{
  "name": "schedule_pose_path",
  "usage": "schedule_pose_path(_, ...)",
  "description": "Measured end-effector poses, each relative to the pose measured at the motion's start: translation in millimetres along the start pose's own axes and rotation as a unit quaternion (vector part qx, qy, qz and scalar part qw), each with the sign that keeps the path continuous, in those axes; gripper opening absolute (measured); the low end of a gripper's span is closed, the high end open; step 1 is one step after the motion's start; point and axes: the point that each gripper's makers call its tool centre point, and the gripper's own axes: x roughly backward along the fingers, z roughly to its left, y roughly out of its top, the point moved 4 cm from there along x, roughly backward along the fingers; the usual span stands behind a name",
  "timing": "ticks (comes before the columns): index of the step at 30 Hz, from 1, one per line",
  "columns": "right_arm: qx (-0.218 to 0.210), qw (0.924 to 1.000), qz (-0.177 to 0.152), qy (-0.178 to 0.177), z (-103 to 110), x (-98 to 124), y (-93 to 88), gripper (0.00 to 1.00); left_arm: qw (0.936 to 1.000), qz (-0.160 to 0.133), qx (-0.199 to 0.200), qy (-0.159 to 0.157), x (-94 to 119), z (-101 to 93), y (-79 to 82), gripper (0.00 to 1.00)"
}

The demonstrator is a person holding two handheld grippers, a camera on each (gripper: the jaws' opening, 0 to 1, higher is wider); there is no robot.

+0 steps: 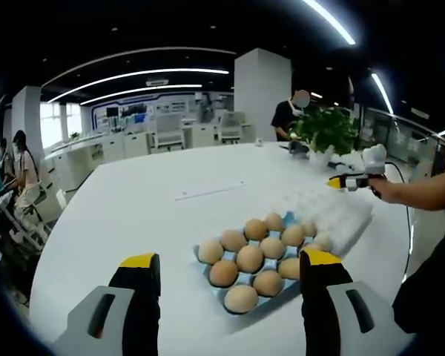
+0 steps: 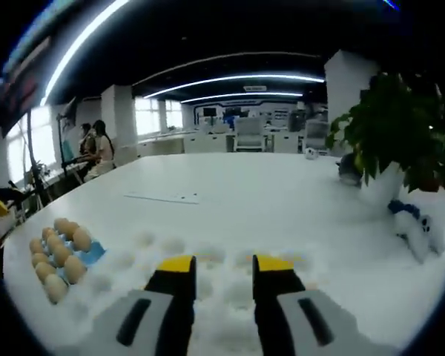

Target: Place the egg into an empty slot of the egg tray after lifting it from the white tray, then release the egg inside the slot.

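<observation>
My left tool (image 1: pixel 230 268) hangs over a white desk (image 1: pixel 133 215) with its jaws wide apart and nothing between them. Just beyond them lies a blue-edged tray (image 1: pixel 216 291) holding about a dozen brown eggs (image 1: pixel 250 258), packed in rows. Touching its far right side is a pale egg tray (image 1: pixel 340 216); its slots look empty. Past that, at the right, my right hand (image 1: pixel 377 187) grips the other tool, its yellow tips pointing left above the egg tray.

In the right gripper view, my right tool (image 2: pixel 224 265) sits low over the egg tray (image 2: pixel 230 289), jaws a little apart and gripping nothing. The dimpled slots under and around the tips look empty, though the picture is blurred. The eggs (image 2: pixel 59 252) lie on their tray at the near left, well apart from these jaws.

A potted plant (image 2: pixel 389 141) stands at the desk's far right, and a sheet of paper (image 2: pixel 163 197) lies farther off. People sit at desks far left.
</observation>
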Motion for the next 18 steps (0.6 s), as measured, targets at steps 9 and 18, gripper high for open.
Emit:
schedule_pose_path(9, -0.016, 0.997, 0.034, -0.068, -49, 7, -23.1, 0.32, 1.0, 0.005, -0.002, -0.003, -1, -3.4, -1.1, 0.78)
schedule_pose_path(18, -0.003, 0.9974, 0.042, -0.059, -48, -2, -31.5, 0.35, 1.0, 0.005, -0.001, 0.0, 0, 5.2, -2.1, 0.78)
